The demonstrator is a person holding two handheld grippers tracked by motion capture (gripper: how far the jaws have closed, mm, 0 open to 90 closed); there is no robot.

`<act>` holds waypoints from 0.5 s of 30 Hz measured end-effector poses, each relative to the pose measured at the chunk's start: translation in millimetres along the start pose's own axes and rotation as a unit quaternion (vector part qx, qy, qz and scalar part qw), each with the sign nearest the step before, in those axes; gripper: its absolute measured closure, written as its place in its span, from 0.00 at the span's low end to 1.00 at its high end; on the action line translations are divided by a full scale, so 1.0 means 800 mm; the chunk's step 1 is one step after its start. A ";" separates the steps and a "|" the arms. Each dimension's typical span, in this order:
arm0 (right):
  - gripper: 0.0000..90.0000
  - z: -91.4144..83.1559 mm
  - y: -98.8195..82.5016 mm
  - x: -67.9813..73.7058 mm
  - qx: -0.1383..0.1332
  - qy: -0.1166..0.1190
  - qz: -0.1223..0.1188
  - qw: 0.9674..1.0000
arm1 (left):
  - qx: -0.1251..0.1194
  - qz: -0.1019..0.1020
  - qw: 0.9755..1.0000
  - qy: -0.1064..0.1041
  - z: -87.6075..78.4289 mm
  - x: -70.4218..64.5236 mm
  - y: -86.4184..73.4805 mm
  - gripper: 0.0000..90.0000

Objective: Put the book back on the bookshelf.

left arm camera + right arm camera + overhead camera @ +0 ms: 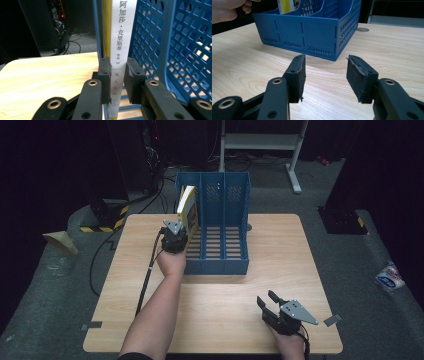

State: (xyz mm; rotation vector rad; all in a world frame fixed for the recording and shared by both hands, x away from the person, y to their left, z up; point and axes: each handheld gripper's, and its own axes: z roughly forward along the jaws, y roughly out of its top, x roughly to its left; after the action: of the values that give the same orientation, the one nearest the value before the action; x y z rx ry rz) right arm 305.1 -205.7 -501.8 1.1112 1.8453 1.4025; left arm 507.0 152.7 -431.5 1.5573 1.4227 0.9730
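The book (123, 37) spine reads 阿加莎·克里斯蒂, 作品 10.

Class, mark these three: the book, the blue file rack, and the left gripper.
book (123, 37), left gripper view, on its white spine.
blue file rack (216, 267), high view, on its front wall.
left gripper (117, 80), left gripper view, midway between its fingertips.

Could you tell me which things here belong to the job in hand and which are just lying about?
In the job:
- book, clamped by its spine
- left tongs, shut on it
- blue file rack, book in its leftmost slot

Lying about:
- right tongs, open over the table
- white packet on the floor
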 end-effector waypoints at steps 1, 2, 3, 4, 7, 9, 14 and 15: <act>0.55 0.000 0.000 0.000 0.000 0.000 0.001 1.000 | 0.000 -0.002 1.000 0.003 0.001 0.000 0.001 0.85; 0.55 0.000 0.000 -0.001 0.000 0.000 0.000 1.000 | -0.001 -0.005 1.000 0.005 0.002 -0.001 0.002 0.85; 0.55 0.000 0.000 -0.001 0.000 0.000 0.000 1.000 | -0.001 -0.005 1.000 0.005 0.002 -0.001 0.002 0.85; 0.55 0.000 0.000 -0.001 0.000 0.000 0.000 1.000 | 0.001 -0.007 1.000 0.008 0.003 -0.001 0.003 0.85; 0.55 0.000 0.000 -0.001 0.000 -0.001 0.002 1.000 | 0.002 -0.007 1.000 0.005 0.003 -0.001 0.003 0.84; 0.55 0.000 0.001 -0.001 -0.002 0.000 -0.002 1.000 | 0.001 -0.005 1.000 0.001 0.002 0.000 0.003 0.82; 0.55 -0.001 0.001 -0.001 -0.003 -0.001 0.000 1.000 | -0.001 -0.010 1.000 -0.007 0.002 0.001 0.004 0.70; 0.55 -0.001 0.001 -0.001 -0.003 -0.001 -0.001 1.000 | -0.001 -0.010 1.000 -0.007 0.002 0.001 0.004 0.68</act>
State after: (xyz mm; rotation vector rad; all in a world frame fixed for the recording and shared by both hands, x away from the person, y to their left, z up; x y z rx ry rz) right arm 305.2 -206.4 -500.7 1.1081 1.8394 1.4044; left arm 509.6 153.6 -428.9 1.5432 1.4231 0.9500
